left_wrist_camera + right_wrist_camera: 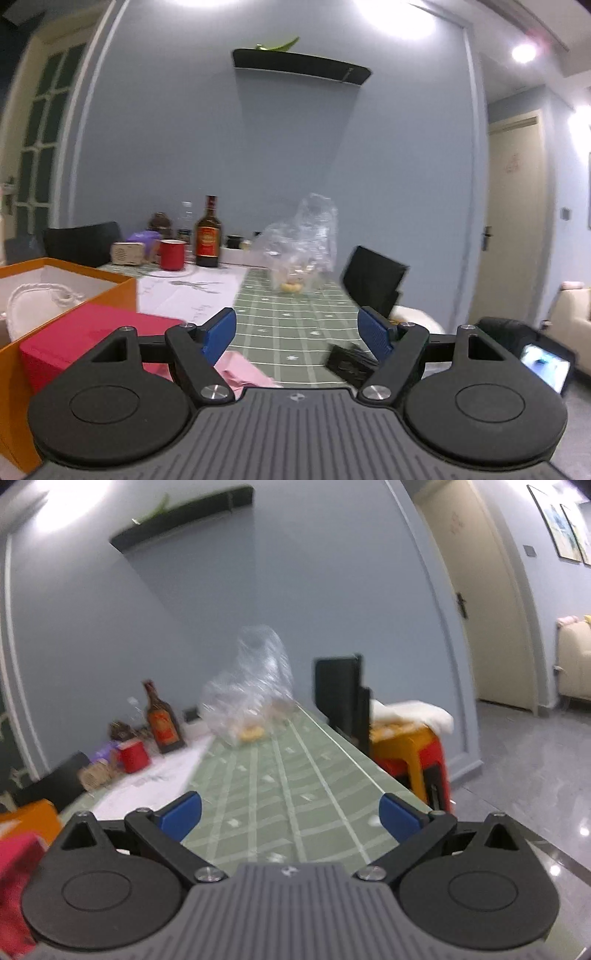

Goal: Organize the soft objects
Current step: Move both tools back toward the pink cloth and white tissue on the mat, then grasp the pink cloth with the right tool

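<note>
A pink cloth (245, 373) lies on the green checked tablecloth (291, 317) just below my left gripper (297, 334), which is open and empty above the table. An orange box (66, 284) at the left holds a white soft item (35, 306); a red box (92, 336) stands against it. A small black object (349, 363) lies by the right finger. My right gripper (290, 816) is open and empty above the tablecloth (280, 775). The orange box (31, 818) and red box (14, 853) show at the left edge.
A clear plastic bag (303, 247) with yellow pieces sits mid-table, also in the right wrist view (251, 694). A bottle (208, 234), red mug (171, 254) and jars stand at the far left. Black chair backs (373, 284) and stacked stools (410, 753) line the right edge.
</note>
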A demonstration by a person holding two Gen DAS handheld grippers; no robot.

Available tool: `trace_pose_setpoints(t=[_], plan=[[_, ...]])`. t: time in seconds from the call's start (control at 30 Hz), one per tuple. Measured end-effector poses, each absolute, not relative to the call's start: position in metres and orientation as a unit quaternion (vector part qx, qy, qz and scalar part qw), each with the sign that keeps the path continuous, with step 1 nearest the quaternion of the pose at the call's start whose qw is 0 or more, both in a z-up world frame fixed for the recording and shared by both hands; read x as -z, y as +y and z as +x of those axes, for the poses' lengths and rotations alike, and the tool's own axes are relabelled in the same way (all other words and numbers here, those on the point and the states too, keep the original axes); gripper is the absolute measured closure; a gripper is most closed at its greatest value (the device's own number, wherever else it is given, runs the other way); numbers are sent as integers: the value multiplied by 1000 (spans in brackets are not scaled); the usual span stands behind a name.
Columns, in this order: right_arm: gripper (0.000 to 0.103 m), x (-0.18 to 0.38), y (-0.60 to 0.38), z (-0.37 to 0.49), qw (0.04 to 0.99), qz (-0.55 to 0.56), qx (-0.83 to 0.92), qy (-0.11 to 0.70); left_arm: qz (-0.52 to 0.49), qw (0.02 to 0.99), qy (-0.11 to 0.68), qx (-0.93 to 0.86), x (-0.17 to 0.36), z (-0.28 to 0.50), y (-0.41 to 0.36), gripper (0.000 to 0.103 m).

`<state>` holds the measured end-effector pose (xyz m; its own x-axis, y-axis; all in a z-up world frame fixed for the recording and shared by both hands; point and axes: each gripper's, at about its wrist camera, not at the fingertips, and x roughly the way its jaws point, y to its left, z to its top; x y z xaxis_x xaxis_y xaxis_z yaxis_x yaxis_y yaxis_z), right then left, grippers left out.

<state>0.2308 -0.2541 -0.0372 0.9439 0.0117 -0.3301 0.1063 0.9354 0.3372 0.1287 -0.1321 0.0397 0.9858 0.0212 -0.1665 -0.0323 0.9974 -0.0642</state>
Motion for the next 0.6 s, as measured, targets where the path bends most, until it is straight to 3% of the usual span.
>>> trace_pose_setpoints(t=[0.17, 0.6], plan=[[3, 44, -272, 234, 959, 222, 11, 174, -57, 992, 105, -45, -18, 129, -127, 15], [3, 36, -248, 239, 962, 184, -63, 191, -38, 971, 226, -69, 21, 157, -130, 15]])
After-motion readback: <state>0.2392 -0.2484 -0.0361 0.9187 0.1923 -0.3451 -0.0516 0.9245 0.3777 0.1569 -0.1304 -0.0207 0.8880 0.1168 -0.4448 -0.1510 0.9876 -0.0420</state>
